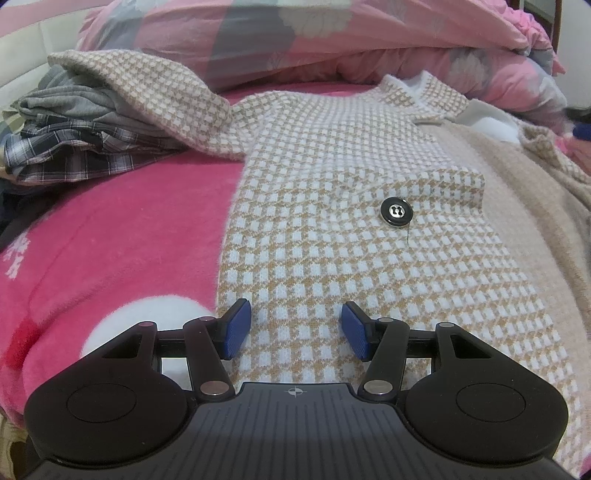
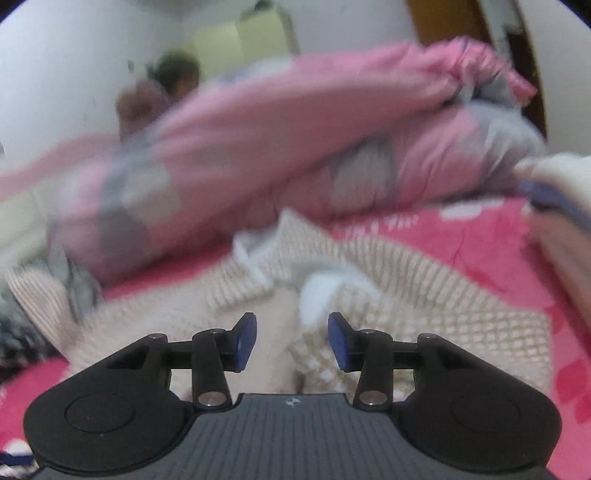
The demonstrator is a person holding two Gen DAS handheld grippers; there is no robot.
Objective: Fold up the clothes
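Observation:
A tan-and-white checked knit cardigan (image 1: 332,206) lies spread on a pink blanket (image 1: 122,236). Its pocket flap carries a black button (image 1: 396,211), and one sleeve (image 1: 147,85) runs back left over a pile of clothes. My left gripper (image 1: 291,328) is open just above the cardigan's lower front, with nothing between its blue pads. The right wrist view is blurred by motion. In it the cardigan (image 2: 406,295) shows with its plain beige inside (image 2: 177,321) turned up. My right gripper (image 2: 291,341) is open over it and holds nothing.
A bunched pink and grey quilt (image 1: 295,33) lies along the back of the bed. A pile of grey and plaid clothes (image 1: 74,129) sits at the back left. In the right wrist view a stack of folded light fabric (image 2: 561,206) sits at the right edge.

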